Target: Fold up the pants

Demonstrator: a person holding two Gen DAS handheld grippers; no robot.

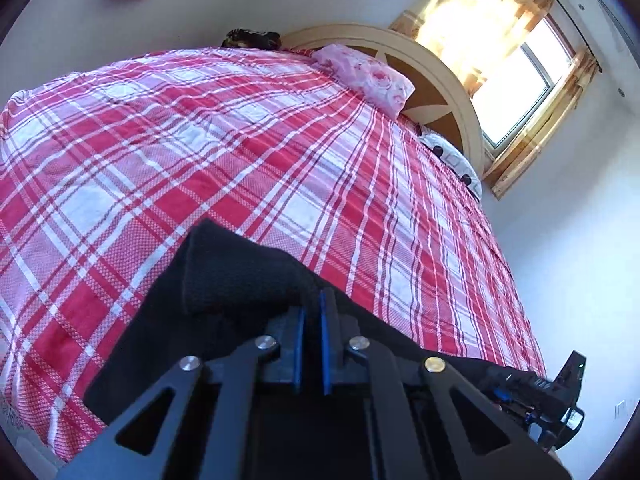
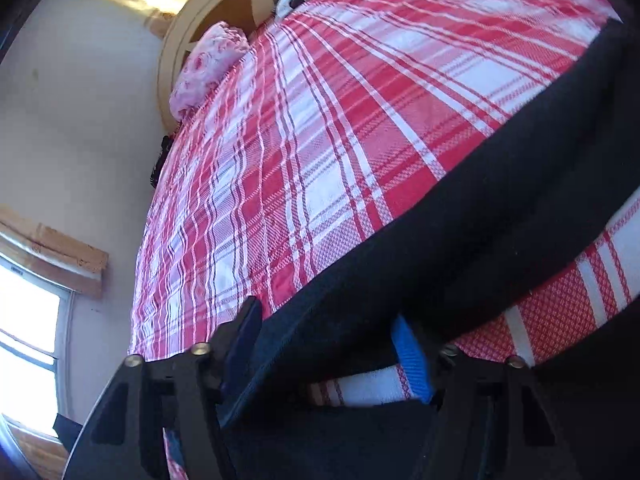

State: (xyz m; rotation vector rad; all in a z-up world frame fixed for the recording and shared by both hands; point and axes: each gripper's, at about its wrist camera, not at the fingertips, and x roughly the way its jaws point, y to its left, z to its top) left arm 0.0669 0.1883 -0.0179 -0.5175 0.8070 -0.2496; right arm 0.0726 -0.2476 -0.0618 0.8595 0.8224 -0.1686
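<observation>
Black pants lie across the near part of a red and white plaid bed cover. My left gripper is shut on a bunched end of the cloth, which rises in a fold just ahead of its blue pads. In the right wrist view the pants run as a dark band from the right edge down to my right gripper. Its jaws stand partway apart with the cloth filling the gap, and both pads touch it. The right gripper also shows at the lower right of the left wrist view.
A pink flowered pillow and a white dotted pillow lie against the round headboard at the far end. A bright window with curtains is beyond it. The bed's right side drops off beside a white wall.
</observation>
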